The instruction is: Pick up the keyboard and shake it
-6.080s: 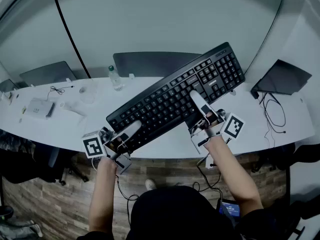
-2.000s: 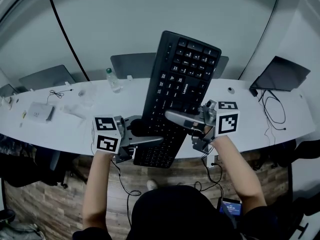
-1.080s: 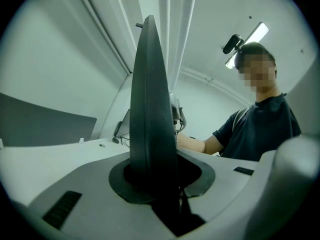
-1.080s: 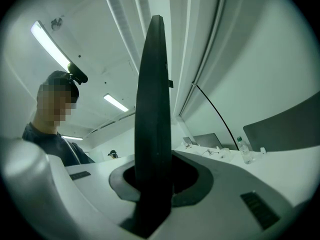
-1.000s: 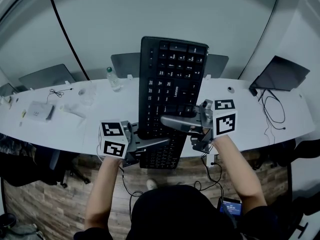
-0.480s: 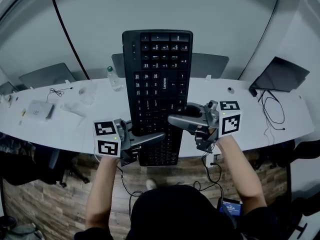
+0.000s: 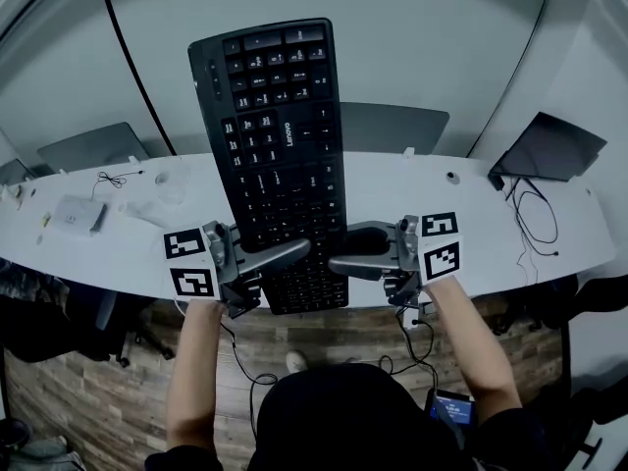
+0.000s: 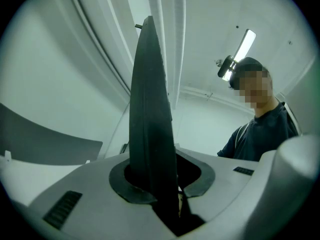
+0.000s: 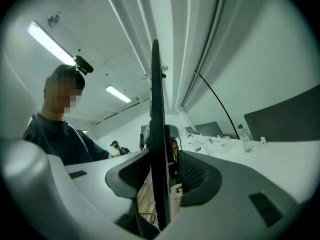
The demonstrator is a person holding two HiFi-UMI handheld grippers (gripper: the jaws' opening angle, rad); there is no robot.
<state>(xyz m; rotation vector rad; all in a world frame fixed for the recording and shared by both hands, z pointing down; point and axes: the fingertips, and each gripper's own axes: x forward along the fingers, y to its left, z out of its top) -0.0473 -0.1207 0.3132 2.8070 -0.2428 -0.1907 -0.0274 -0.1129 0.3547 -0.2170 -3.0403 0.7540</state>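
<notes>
A black keyboard (image 7: 280, 155) is held off the desk, standing on end with its keys facing me and its top tipped left. My left gripper (image 7: 294, 255) is shut on its lower left edge; in the left gripper view the keyboard (image 8: 147, 109) rises edge-on, pinched between the pads of that gripper (image 8: 160, 194). My right gripper (image 7: 339, 251) is at the lower right edge with its jaws opening. In the right gripper view the thin keyboard edge (image 9: 157, 134) stands inside that gripper (image 9: 160, 184), with a gap to the right pad (image 9: 195, 176).
A long white desk (image 7: 491, 234) runs below the keyboard. On it are a closed laptop (image 7: 554, 150) and cables (image 7: 535, 214) at right, a water bottle (image 7: 222, 155), and a white box (image 7: 78, 214) and another laptop (image 7: 93, 143) at left. A chair back (image 7: 392, 126) stands behind.
The keyboard has risen and its top has swung to the left. The right gripper's jaws have spread apart and slid toward the keyboard's lower right edge. The left grip holds.
</notes>
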